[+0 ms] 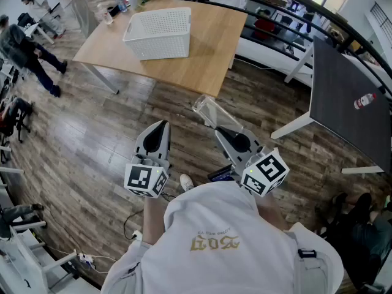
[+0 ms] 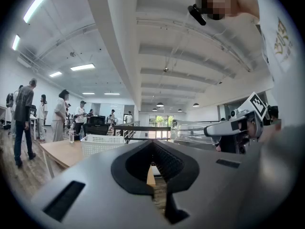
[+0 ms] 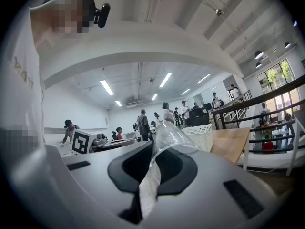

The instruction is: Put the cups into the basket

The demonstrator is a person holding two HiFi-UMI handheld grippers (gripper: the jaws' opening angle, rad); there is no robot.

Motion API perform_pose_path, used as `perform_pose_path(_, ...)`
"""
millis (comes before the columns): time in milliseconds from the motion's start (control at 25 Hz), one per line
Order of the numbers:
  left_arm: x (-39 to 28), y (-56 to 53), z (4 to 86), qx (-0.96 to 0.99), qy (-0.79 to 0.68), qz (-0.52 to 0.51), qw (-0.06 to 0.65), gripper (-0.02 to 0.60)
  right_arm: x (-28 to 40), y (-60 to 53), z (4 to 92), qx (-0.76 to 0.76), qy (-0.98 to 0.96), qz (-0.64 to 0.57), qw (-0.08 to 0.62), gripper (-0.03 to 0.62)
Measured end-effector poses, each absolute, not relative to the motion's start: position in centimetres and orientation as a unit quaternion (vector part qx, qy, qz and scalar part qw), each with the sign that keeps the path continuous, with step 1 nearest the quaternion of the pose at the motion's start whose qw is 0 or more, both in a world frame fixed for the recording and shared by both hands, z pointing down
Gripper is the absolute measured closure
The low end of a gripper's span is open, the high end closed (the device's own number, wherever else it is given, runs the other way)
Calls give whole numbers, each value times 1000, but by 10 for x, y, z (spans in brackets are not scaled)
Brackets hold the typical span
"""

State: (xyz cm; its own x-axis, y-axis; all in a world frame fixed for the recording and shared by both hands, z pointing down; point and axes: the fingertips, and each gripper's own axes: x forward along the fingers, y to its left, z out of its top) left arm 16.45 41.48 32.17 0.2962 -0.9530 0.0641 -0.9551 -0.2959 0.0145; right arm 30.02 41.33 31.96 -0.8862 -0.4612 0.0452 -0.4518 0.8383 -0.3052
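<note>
A: At six o'clock in the head view, close to the person's white shirt, what do the two tools hold?

B: The left gripper [image 1: 163, 125] has its jaws pressed together on nothing. The right gripper [image 1: 219, 129] is clenched on a clear plastic cup [image 1: 207, 110], with the thin wall squashed flat between the pads.

A: Which way does the cup lie?

B: Its long axis runs out from the jaws toward eleven o'clock, in line with the gripper. I cannot tell which end is the mouth.

A: What room lies around them?

B: Dark wood-plank floor [image 1: 92, 139] spreads bare from seven round to ten o'clock, below both grippers. Just beyond the cup's far end, at twelve o'clock, comes the near corner of a light wooden table [image 1: 208, 54]. Its near edge slants away toward ten o'clock.

A: And the basket?

B: The white perforated plastic basket [image 1: 158, 46] stands on that table at eleven o'clock, mouth up and well apart from the cup. There is bare tabletop on its right and near sides.

A: Anything to the sides?

B: At two to three o'clock a dark grey tabletop on white legs [image 1: 343, 97] juts in, with a small white-and-red bottle [image 1: 365, 101] lying on it. Beyond the wooden table, at one o'clock, a black railing [image 1: 288, 8] curves across. Far off at nine to ten o'clock, people [image 1: 27, 54] stand among desks.
</note>
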Motion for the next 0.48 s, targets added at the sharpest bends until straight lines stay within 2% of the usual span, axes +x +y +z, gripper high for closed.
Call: perform_pose_path(480,171,413,313,801,-599,25,7,574,300,408,313,-210,969,-128,21,569)
